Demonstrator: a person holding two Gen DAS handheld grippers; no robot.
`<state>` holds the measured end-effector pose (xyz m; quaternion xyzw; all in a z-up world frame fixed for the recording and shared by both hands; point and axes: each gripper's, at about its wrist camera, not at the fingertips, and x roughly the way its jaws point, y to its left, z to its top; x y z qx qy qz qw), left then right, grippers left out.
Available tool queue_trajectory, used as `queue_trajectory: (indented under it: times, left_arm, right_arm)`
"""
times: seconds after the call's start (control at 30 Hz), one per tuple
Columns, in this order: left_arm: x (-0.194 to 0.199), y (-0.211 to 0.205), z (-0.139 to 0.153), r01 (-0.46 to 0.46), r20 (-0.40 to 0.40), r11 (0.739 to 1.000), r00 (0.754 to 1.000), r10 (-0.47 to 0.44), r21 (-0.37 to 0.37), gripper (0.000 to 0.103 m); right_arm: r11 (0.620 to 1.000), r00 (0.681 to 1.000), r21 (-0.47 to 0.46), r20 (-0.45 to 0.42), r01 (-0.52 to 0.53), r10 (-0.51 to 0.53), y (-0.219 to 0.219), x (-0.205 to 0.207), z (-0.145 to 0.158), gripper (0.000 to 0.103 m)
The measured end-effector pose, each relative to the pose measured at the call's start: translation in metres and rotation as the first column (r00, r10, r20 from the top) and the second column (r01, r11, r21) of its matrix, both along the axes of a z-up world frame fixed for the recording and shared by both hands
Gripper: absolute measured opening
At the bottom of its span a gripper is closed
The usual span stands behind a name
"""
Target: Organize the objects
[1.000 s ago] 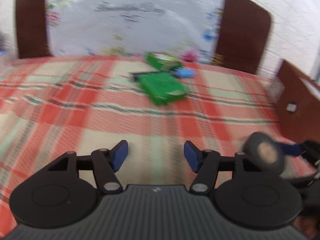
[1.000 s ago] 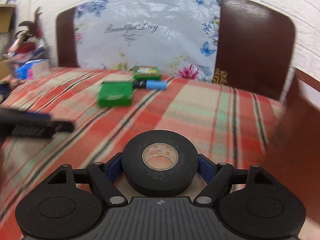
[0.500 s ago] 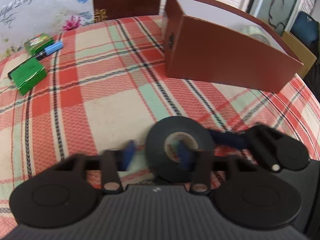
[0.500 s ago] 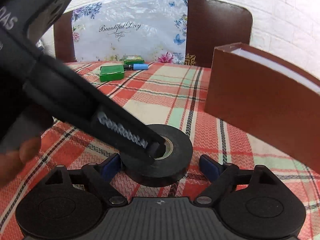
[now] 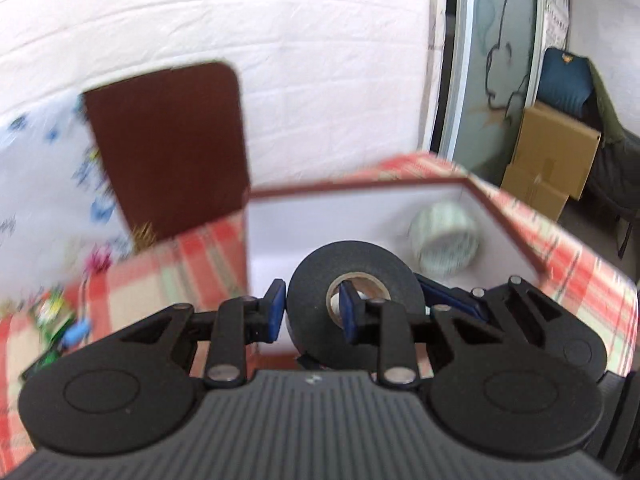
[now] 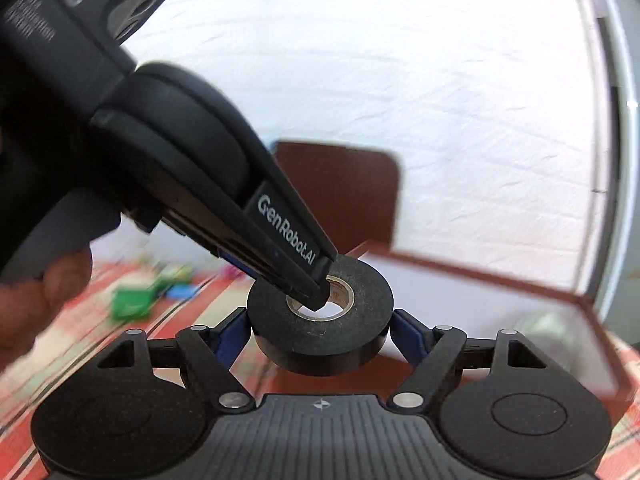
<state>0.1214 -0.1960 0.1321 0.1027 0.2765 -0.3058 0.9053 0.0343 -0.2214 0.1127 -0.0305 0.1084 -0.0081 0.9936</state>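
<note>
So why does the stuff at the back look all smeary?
Left wrist view: the tape and gripper look sharp, while the box and tablecloth streak with motion blur. Right wrist view: same, the green packs smear and walls bend from the fisheye.

The black tape roll (image 6: pixel 320 334) looks matt and cloth-like, its core papery. The checked tablecloth (image 5: pixel 580 264) is woven; the box (image 5: pixel 360 216) has smooth white lining.

Home (plaid tablecloth (image 5: pixel 192 276), headboard (image 5: pixel 168 144))
</note>
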Motion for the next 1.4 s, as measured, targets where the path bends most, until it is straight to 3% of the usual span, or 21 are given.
queue_trajectory:
  times: [0.1, 0.23, 0.3, 0.37, 0.47, 0.57, 0.67, 0.77, 0.9, 1.07, 1.17, 1.27, 1.3, 1.37, 1.4]
  left_arm:
    - [0.021, -0.02, -0.008, 0.005, -0.042, 1.0, 0.999, -0.006, -0.028, 0.031]
    - [0.034, -0.038, -0.027, 0.003, -0.086, 1.0, 0.996, -0.005, -0.018, 0.031]
    - [0.037, -0.042, -0.034, -0.013, -0.087, 1.0, 0.996, 0.013, 0.001, 0.031]
    - [0.037, -0.042, -0.037, -0.021, -0.086, 0.999, 0.996, 0.024, 0.025, 0.033]
    - [0.029, -0.034, -0.028, -0.021, -0.059, 0.999, 0.998, 0.022, 0.028, 0.034]
    - [0.014, -0.017, -0.016, -0.043, 0.001, 0.999, 0.999, 0.043, 0.026, 0.035]
    - [0.001, 0.017, -0.005, -0.082, 0.035, 0.996, 0.996, 0.083, -0.025, 0.039]
    - [-0.003, 0.058, -0.008, -0.166, 0.02, 0.985, 0.986, 0.168, -0.055, 0.04]
    - [0.001, 0.107, -0.035, -0.271, -0.027, 0.963, 0.962, 0.271, 0.001, 0.04]
    - [0.008, 0.17, -0.08, -0.403, -0.059, 0.91, 0.91, 0.41, 0.1, 0.044]
    - [0.016, 0.215, -0.102, -0.506, -0.064, 0.854, 0.855, 0.515, 0.125, 0.047]
    - [0.025, 0.257, -0.117, -0.611, -0.071, 0.783, 0.781, 0.621, 0.116, 0.049]
    - [0.025, 0.27, -0.121, -0.642, -0.07, 0.76, 0.757, 0.65, 0.103, 0.053]
    - [0.022, 0.291, -0.131, -0.691, -0.029, 0.721, 0.721, 0.692, 0.051, 0.08]
    - [0.019, 0.299, -0.138, -0.703, -0.01, 0.711, 0.711, 0.703, 0.014, 0.083]
  right_arm:
    - [0.999, 0.999, 0.014, -0.005, 0.049, -0.049, -0.024, 0.026, 0.006, 0.074]
    - [0.992, 0.991, 0.068, -0.091, 0.103, -0.096, -0.054, 0.06, -0.007, 0.074]
    - [0.988, 0.986, 0.092, -0.126, 0.12, -0.108, -0.064, 0.073, -0.016, 0.073]
    - [0.983, 0.983, 0.114, -0.129, 0.144, -0.129, -0.07, 0.078, -0.02, 0.08]
    - [0.979, 0.983, 0.125, -0.117, 0.158, -0.144, -0.07, 0.076, -0.02, 0.077]
    - [0.98, 0.987, 0.129, -0.074, 0.152, -0.143, -0.064, 0.057, -0.017, 0.077]
    - [0.983, 0.989, 0.114, -0.012, 0.145, -0.144, -0.05, 0.036, -0.012, 0.077]
    - [0.989, 0.994, 0.105, 0.036, 0.103, -0.108, -0.038, 0.015, -0.009, 0.078]
    - [0.998, 1.0, 0.065, 0.022, -0.004, 0.003, -0.003, -0.004, -0.015, 0.078]
    - [0.99, 0.986, 0.047, -0.104, -0.13, 0.134, 0.043, 0.011, -0.039, 0.078]
    - [0.982, 0.967, 0.035, -0.172, -0.184, 0.187, 0.067, 0.015, -0.049, 0.078]
    - [0.974, 0.949, 0.048, -0.218, -0.223, 0.229, 0.092, 0.02, -0.052, 0.078]
    - [0.971, 0.944, 0.054, -0.227, -0.233, 0.239, 0.099, 0.028, -0.053, 0.078]
    - [0.965, 0.935, 0.07, -0.236, -0.254, 0.264, 0.115, 0.042, -0.053, 0.078]
    - [0.961, 0.931, 0.083, -0.238, -0.266, 0.278, 0.122, 0.052, -0.053, 0.079]
